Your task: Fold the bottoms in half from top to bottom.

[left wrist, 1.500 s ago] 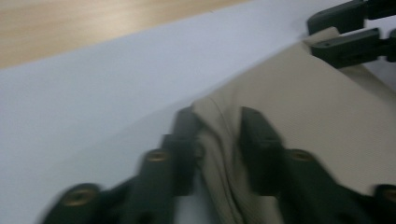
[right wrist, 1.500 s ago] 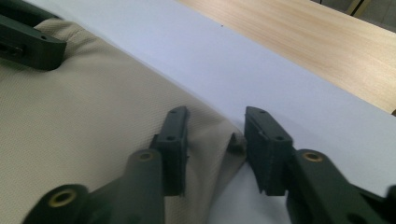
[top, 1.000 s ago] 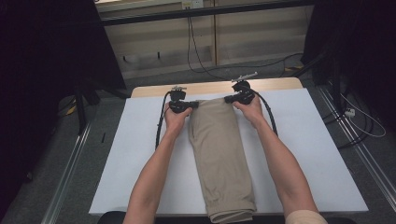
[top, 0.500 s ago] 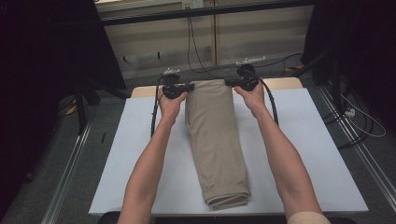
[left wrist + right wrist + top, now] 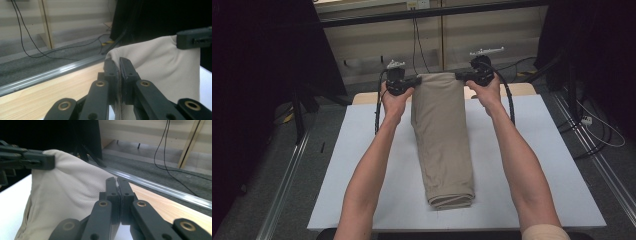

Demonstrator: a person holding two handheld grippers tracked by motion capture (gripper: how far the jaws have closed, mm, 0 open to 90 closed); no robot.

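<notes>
Two grippers, left gripper (image 5: 411, 81) and right gripper (image 5: 462, 76), are each pinching a far corner of the beige cloth (image 5: 443, 135), lifting it taut while its near folded end is resting on the white table (image 5: 342, 170).

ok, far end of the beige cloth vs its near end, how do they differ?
The far end is lifted and stretched flat between the left gripper and right gripper; the near end rests on the white table, thick and folded, untouched. Both are the same beige cloth.
</notes>
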